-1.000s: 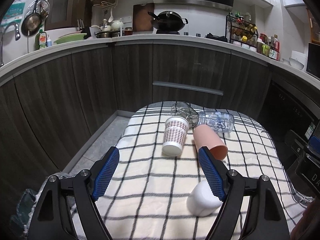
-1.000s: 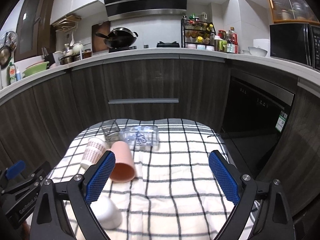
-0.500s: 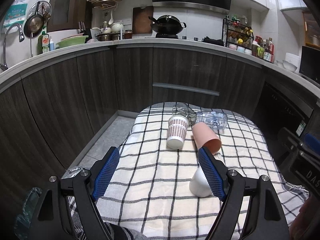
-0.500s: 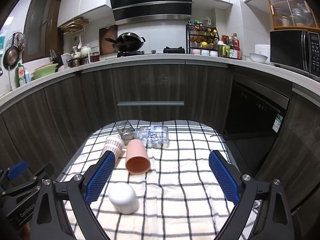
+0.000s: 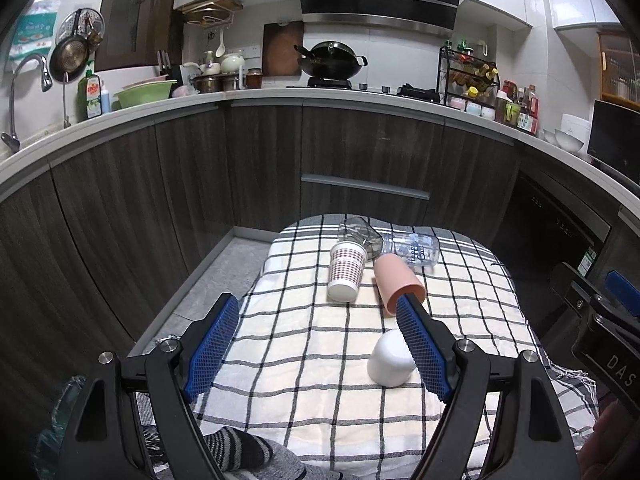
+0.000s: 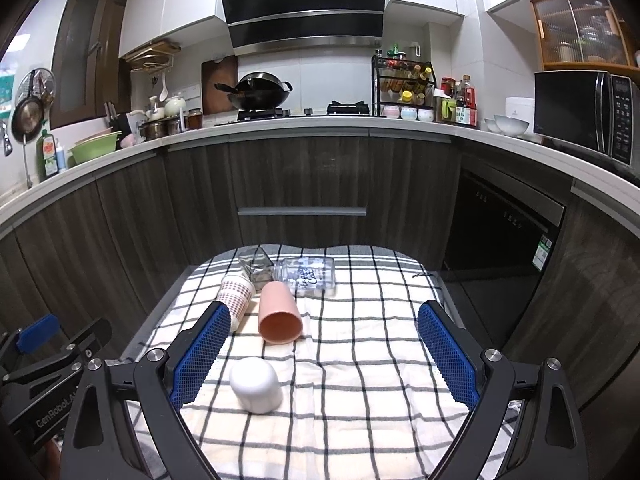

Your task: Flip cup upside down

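Observation:
Several cups lie on a checked cloth. A white cup stands upside down nearest me. A pink cup lies on its side, mouth toward me. A dotted paper cup lies beside it. Two clear glass cups lie behind. My left gripper is open and empty, held back above the near cloth. My right gripper is open and empty, also held back.
Dark wood cabinets curve around behind the small table. The floor drops off at its left edge. A dishwasher front stands at the right. The right gripper's body shows at the right edge of the left wrist view.
Both grippers have pulled back and up from the cups, which now look smaller and farther. The cups have not moved.

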The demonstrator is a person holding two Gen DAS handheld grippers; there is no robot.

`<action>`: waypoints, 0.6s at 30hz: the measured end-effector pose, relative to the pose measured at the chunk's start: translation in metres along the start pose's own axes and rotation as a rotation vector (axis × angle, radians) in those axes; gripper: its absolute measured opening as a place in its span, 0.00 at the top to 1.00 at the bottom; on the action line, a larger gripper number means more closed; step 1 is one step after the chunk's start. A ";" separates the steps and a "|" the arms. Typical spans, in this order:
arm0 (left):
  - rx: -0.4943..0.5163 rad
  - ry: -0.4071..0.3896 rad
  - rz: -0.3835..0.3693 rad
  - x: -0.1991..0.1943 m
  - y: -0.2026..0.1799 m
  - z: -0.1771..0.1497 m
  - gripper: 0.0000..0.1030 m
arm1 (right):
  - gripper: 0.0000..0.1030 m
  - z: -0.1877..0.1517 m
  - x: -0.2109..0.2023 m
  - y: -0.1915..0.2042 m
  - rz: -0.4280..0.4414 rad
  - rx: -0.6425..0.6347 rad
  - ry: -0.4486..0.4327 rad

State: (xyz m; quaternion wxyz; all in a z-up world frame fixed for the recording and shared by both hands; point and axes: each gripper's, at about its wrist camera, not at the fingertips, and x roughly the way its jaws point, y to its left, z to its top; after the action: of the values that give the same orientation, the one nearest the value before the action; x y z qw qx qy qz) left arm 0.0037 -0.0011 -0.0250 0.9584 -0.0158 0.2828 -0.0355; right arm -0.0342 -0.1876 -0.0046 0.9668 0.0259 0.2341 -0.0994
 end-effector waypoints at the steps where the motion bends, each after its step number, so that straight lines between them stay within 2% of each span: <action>1: 0.000 -0.001 0.004 -0.001 0.000 0.000 0.21 | 0.08 0.001 -0.001 0.000 0.000 -0.002 -0.003; 18: -0.009 0.000 0.018 0.000 0.002 0.002 0.21 | 0.08 0.003 -0.003 0.001 -0.002 -0.003 -0.005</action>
State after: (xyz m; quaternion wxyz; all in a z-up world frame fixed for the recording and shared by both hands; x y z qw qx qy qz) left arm 0.0046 0.0009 -0.0237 0.9586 -0.0177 0.2832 -0.0255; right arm -0.0354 -0.1862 -0.0002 0.9674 0.0238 0.2316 -0.0999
